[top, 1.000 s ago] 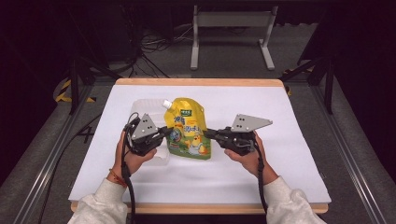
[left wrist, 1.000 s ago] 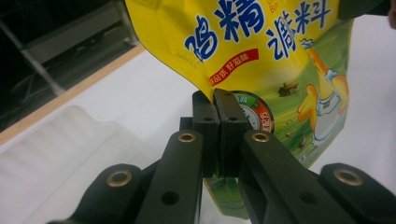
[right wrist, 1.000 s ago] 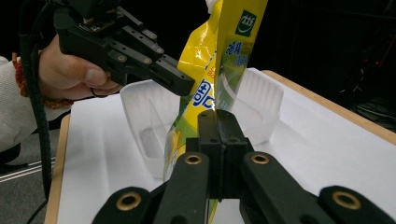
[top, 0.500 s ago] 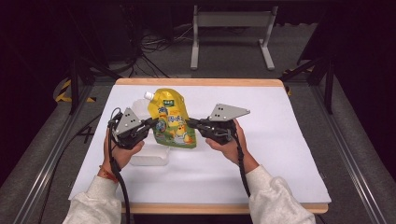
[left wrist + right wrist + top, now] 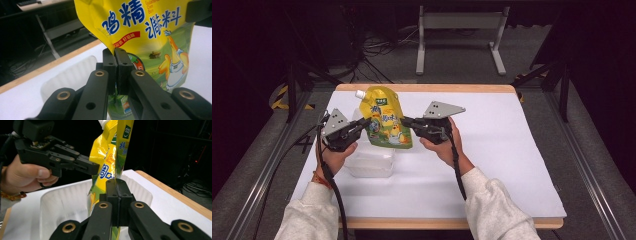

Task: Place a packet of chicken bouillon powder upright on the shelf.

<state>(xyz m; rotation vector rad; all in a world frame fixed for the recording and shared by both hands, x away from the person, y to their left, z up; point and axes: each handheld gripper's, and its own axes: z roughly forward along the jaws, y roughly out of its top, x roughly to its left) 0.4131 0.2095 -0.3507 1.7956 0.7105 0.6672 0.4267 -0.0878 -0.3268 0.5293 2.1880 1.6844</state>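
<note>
High view: yellow pouch (image 5: pixel 386 120) upright, held above white tray (image 5: pixel 371 162) near left edge of table (image 5: pixel 512 150). Left gripper (image 5: pixel 364 125) clamped on pouch's left edge, jaws together on the film. Right gripper (image 5: pixel 404 121) pinching the right edge likewise. White spout cap (image 5: pixel 360 94) at top left corner.

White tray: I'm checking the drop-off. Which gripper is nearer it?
Left. The left gripper hangs above the white tray; the right gripper is off its right side.
</note>
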